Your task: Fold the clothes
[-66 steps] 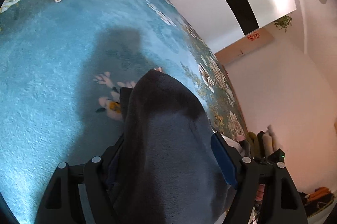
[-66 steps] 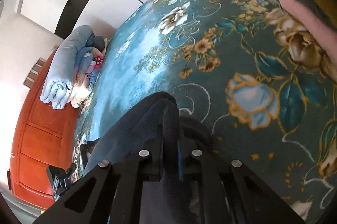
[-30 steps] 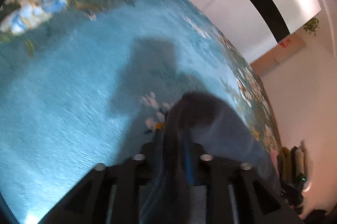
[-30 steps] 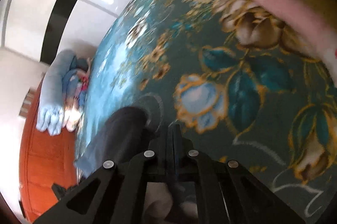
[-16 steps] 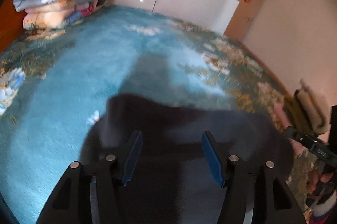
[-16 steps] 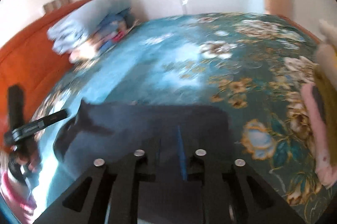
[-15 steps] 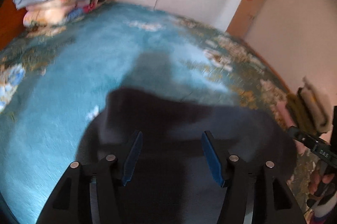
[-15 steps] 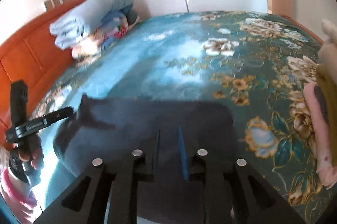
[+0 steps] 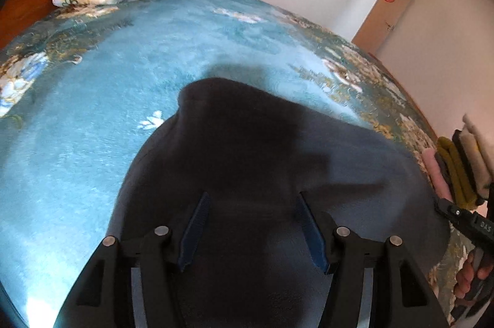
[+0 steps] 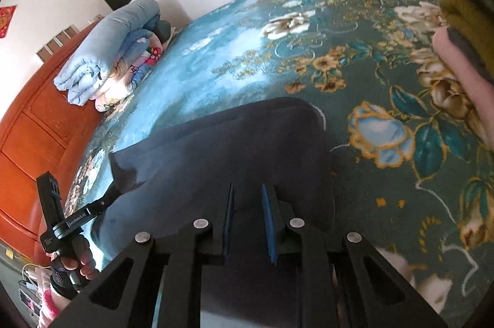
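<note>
Only the right wrist view shows the headboard (image 10: 34, 124) beyond the dark garment (image 10: 234, 149).

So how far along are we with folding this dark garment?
Early. The dark garment is laid out on the blue floral bedspread, apparently flat. Both the left gripper and the right gripper are open above it, holding nothing, so no fold is in hand. A side stack of folded clothes looks done. Left: fold this one and add it.
</note>
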`<state>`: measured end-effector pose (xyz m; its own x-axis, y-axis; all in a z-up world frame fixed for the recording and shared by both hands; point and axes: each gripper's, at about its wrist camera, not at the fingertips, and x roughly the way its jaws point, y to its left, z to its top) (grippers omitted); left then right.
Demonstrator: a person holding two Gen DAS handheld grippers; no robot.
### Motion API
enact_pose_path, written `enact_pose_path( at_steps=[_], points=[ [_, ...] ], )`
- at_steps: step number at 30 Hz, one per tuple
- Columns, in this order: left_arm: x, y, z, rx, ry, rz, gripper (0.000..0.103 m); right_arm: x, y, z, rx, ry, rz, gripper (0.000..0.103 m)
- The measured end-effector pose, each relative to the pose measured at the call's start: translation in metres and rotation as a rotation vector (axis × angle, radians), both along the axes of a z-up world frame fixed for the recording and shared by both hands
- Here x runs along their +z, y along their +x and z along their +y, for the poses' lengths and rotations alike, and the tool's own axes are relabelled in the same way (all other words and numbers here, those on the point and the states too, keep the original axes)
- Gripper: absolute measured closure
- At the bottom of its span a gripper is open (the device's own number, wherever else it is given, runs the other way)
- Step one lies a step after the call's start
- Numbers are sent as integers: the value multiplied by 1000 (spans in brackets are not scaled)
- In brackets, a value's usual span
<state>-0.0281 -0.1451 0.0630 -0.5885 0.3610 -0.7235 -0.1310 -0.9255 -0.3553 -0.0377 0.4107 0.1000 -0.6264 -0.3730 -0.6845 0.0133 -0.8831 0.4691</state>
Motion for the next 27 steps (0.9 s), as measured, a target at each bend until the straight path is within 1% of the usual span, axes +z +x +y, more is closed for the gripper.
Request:
enact_pose_path(
  at_steps=[2,3,4,5,7,8,10,11,12,13,15,17,20,21,24,27],
  points=[
    [5,15,-9,8,27,2,36,3,24,6,-27,-57,30,63],
    [7,24,-15,13,47,2,34,0,37,10,-33,-111,46,58],
    [8,32,-20,19,67,2,32,-4,49,14,-35,-154,48,49],
    [8,41,-27,34,86,-1,30,-8,58,17,-34,-188,41,42],
    [7,55,-40,75,104,-12,23,-17,72,22,-45,-228,18,40],
    [5,61,-45,106,93,-23,22,-21,76,26,-58,-247,6,38],
    [0,70,-54,151,48,-50,20,-29,86,33,-82,-285,-18,37],
    [-3,73,-57,162,38,-57,20,-33,89,38,-100,-303,-28,29],
    [-6,76,-60,171,34,-63,20,-37,90,44,-121,-321,-36,26],
    [-11,75,-63,161,69,-83,18,-41,91,49,-142,-339,-44,21],
    [-25,70,-66,130,172,-141,18,-54,89,58,-169,-399,-80,21],
    [-40,62,-65,107,269,-199,18,-63,86,60,-174,-447,-91,21],
    [-53,49,-54,36,343,-219,17,-67,78,58,-150,-481,-83,21],
    [-55,44,-53,23,374,-213,14,-67,73,56,-133,-488,-82,21],
    [-59,31,-55,13,449,-195,12,-71,59,54,-117,-491,-85,21],
    [-58,19,-51,1,455,-182,11,-71,47,53,-95,-496,-80,19]
  ],
)
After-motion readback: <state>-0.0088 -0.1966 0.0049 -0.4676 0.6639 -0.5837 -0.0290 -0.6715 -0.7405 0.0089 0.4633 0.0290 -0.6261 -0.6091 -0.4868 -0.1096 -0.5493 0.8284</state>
